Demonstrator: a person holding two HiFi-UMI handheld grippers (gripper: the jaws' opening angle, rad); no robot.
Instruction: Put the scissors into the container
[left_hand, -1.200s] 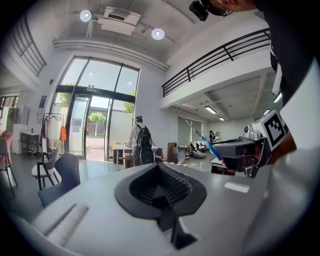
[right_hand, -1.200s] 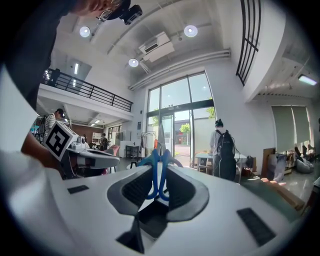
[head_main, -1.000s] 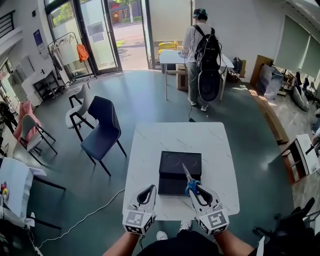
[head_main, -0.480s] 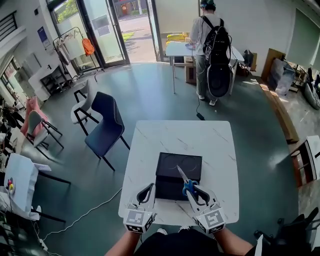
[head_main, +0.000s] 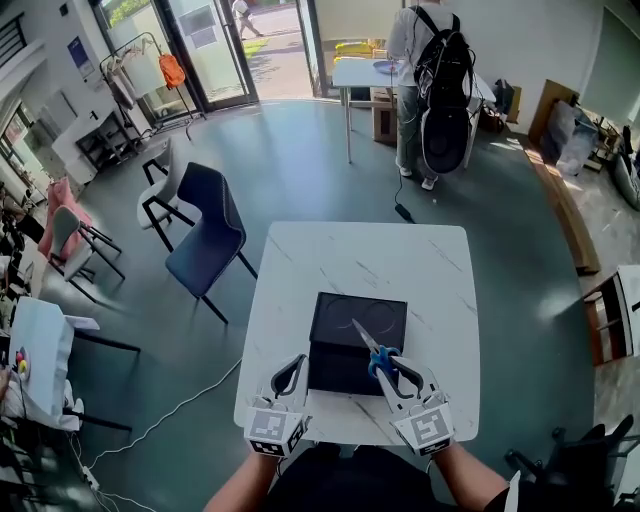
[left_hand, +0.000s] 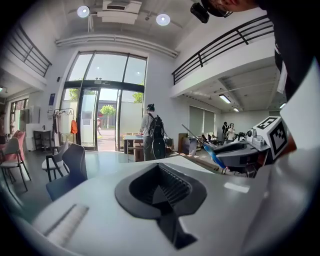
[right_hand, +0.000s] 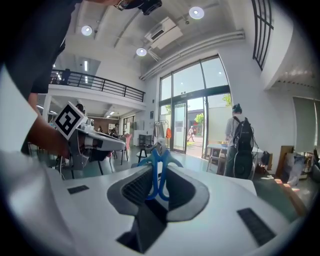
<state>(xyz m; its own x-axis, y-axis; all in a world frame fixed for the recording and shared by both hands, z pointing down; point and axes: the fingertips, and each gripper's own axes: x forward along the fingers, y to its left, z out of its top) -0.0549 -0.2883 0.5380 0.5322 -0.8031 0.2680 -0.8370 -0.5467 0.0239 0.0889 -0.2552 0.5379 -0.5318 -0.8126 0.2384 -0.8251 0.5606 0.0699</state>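
Note:
A black box-shaped container sits on the white marble table just ahead of both grippers. My right gripper is shut on the blue handles of the scissors, and their blades point up and left over the container's near right part. In the right gripper view the scissors stand upright between the jaws of my right gripper. My left gripper hovers at the container's near left corner, jaws together and holding nothing. The left gripper view shows the scissors off to the right.
A dark blue chair and a white chair stand left of the table. A person with a black backpack stands at a far white table. A cable lies on the floor at the left.
The right gripper has carried the scissors slightly forward and left, further over the container. The left gripper has barely moved. The head view has shifted a little.

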